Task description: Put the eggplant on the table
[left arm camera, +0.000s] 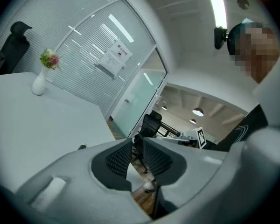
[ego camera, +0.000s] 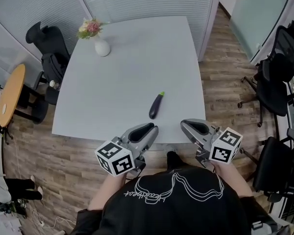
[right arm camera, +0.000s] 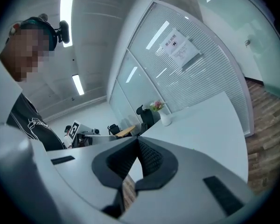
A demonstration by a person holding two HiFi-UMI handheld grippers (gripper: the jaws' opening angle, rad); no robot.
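Observation:
A dark purple eggplant [ego camera: 156,107] with a green stem lies on the pale grey table [ego camera: 132,72], near its front edge. Both grippers hover off the table's near edge, in front of the person's chest. My left gripper [ego camera: 153,129] points toward the eggplant from below and left; its jaws stand a narrow gap apart with nothing between them [left arm camera: 136,146]. Only the eggplant's green tip [left arm camera: 82,146] peeks over that gripper's left jaw. My right gripper [ego camera: 184,124] is to the eggplant's lower right, and its pads meet at the tips, empty [right arm camera: 136,141].
A white vase with flowers [ego camera: 101,46] stands at the table's far left corner. A black chair [ego camera: 50,50] and a round wooden table [ego camera: 12,96] are to the left. More black office chairs [ego camera: 277,84] stand on the wood floor to the right.

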